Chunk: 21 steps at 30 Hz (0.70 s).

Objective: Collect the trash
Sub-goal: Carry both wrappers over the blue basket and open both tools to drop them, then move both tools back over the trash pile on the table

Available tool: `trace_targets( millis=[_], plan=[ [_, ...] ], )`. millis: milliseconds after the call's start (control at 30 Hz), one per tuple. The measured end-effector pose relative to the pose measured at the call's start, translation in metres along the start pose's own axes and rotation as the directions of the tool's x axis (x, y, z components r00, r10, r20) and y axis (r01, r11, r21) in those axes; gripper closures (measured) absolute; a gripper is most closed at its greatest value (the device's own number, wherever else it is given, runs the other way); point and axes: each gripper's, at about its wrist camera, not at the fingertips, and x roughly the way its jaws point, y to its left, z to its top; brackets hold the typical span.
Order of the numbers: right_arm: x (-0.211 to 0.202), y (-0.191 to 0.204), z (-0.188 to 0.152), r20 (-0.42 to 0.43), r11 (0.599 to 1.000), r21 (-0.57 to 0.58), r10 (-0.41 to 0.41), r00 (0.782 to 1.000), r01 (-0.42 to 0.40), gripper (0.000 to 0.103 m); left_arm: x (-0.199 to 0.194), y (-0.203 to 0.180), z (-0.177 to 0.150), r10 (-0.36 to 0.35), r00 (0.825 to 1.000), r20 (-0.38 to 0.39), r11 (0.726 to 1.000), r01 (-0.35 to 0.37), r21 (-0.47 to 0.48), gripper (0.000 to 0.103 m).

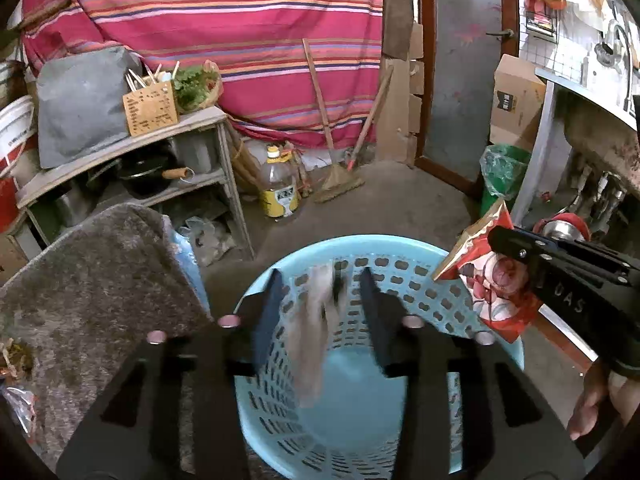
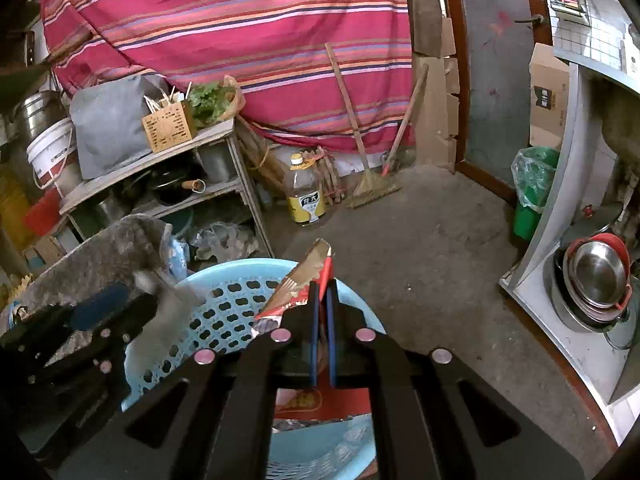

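Observation:
A light blue perforated plastic basket (image 1: 432,296) stands on the floor below both grippers; it also shows in the right wrist view (image 2: 224,304). My left gripper (image 1: 322,284) is open above it, and a blurred grey-white scrap (image 1: 316,320) hangs or falls between its fingers into the basket. My right gripper (image 2: 323,292) is shut on a red and gold snack wrapper (image 2: 298,284) and holds it over the basket's right rim. The wrapper (image 1: 496,276) and the right gripper (image 1: 516,248) also show in the left wrist view.
A grey furry mat (image 1: 88,280) lies left of the basket. A wooden shelf (image 1: 168,136) with pots stands behind it. An oil bottle (image 1: 278,188), brooms (image 1: 336,176) and a green bin (image 1: 502,172) stand on the concrete floor. Metal bowls (image 2: 596,276) sit at the right.

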Motion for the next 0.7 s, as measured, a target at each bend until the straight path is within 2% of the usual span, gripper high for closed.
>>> trace_targets(
  millis=[133,200,500,633,700],
  plan=[
    [0.001,-0.002,-0.001,-0.004,1.0,0.008,-0.002,1.0,0.002,0.1,-0.007,0.007,0.001,0.029,0.999,0.014,1.0,-0.029,-0.004,0.039],
    [0.001,-0.002,-0.002,-0.005,1.0,0.017,-0.001,1.0,0.001,0.099,-0.012,0.014,0.001,0.049,0.998,0.027,0.999,-0.049,-0.015,0.025],
    [0.015,0.018,-0.007,-0.03,1.0,0.004,0.022,0.999,-0.022,0.099,-0.035,0.042,0.004,0.116,0.991,0.064,0.992,-0.113,-0.054,0.014],
    [0.02,0.029,-0.009,-0.039,0.999,0.003,0.033,0.999,-0.032,0.099,-0.043,0.051,0.005,0.138,0.988,0.075,0.989,-0.134,-0.059,0.013],
    [0.023,0.033,-0.009,-0.047,1.0,0.0,0.022,0.999,-0.022,0.096,-0.045,0.056,0.006,0.15,0.986,0.077,0.988,-0.145,-0.06,0.013]
  ],
)
